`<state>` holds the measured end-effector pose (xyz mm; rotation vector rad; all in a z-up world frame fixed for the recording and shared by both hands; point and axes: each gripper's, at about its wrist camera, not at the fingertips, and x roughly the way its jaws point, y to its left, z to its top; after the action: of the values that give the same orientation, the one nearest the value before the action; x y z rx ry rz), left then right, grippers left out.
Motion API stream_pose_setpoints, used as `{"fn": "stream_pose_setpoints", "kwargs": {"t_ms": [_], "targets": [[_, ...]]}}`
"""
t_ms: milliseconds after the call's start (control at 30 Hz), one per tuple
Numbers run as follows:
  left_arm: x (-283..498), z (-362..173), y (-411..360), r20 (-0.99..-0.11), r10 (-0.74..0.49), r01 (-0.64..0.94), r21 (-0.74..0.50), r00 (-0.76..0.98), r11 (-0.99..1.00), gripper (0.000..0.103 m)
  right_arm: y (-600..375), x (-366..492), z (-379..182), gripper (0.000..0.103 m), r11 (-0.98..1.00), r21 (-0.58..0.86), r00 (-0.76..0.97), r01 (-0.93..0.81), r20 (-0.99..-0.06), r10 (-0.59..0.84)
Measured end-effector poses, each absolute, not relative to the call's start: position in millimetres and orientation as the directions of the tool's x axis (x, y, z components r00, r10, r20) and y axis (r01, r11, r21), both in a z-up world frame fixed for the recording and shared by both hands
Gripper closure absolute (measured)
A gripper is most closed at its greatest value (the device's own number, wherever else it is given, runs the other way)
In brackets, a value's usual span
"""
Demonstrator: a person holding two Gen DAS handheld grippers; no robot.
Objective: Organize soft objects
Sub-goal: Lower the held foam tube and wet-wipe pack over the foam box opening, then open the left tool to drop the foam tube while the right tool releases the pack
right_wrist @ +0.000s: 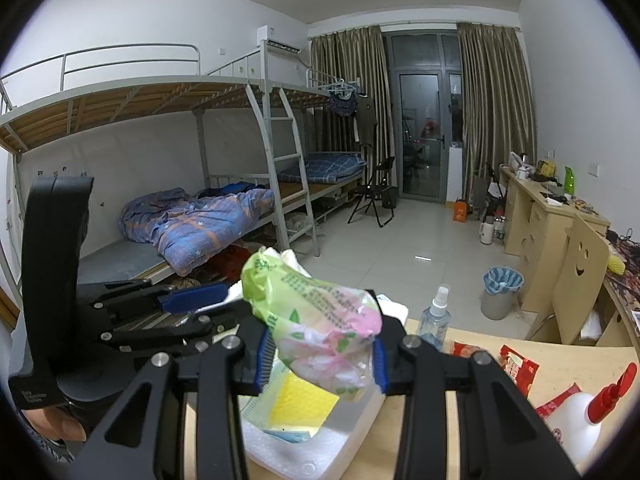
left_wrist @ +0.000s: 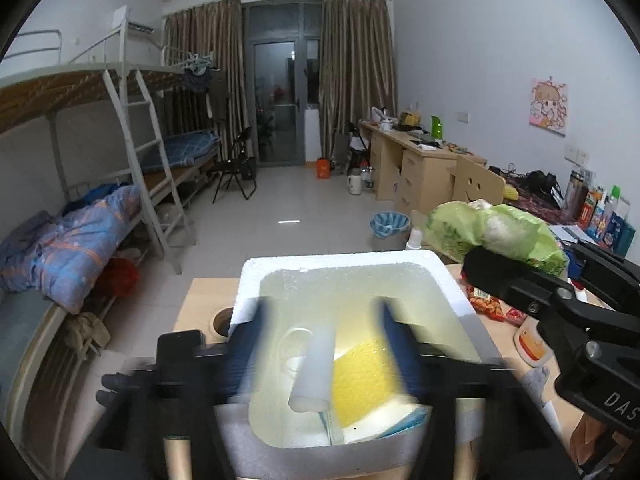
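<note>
The wooden tabletop (right_wrist: 560,364) carries a white foam box (left_wrist: 360,264), which sits directly below and ahead of the left claw (left_wrist: 322,354). That claw hangs over the box's open top with its blue pads spread wide and blurred, gripping nothing; a white foam roll (left_wrist: 314,368) lies loose between the fingers, inside the box. Just right of the roll, under the claw's right finger, a yellow sponge (left_wrist: 364,376) rests on the box floor, with a flat blue-edged packet (left_wrist: 400,424) beneath it toward the near wall.

The right claw (right_wrist: 322,354) is off to the right of the left one, above the box's right rim, clenched on a crumpled green-and-pink tissue pack (right_wrist: 320,320) squeezed between its blue pads. Right of this claw, on the tabletop, stand a clear spray bottle (right_wrist: 436,316) and a white bottle with a red trigger (right_wrist: 580,416), with red snack packets (right_wrist: 516,368) between them.
</note>
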<state>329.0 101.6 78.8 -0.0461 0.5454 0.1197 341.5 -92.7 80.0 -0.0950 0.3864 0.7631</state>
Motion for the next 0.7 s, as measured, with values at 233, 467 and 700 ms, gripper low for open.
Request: {"fn": "stream_pose_setpoints", "kwargs": {"t_ms": [233,467,700], "targets": [[320.9,78.3,106.0,-0.490,0.147,-0.168,0.000,0.859,0.986,0.007,-94.8,340.2,79.5,0.059,0.725,0.055,0.662,-0.686,-0.367,0.654],[311.6,78.1,112.7,-0.485,0.174,-0.197,0.004,0.857,0.980,0.007,-90.8,338.7,77.7,0.059,0.719,0.048,0.656,-0.693,-0.373,0.657],[289.6,87.6,127.4,-0.450,0.259,-0.274,0.032,0.855,0.961,0.007,-84.2,341.0,72.9,0.059,0.708,0.046,0.639,-0.705,-0.392,0.662]]}}
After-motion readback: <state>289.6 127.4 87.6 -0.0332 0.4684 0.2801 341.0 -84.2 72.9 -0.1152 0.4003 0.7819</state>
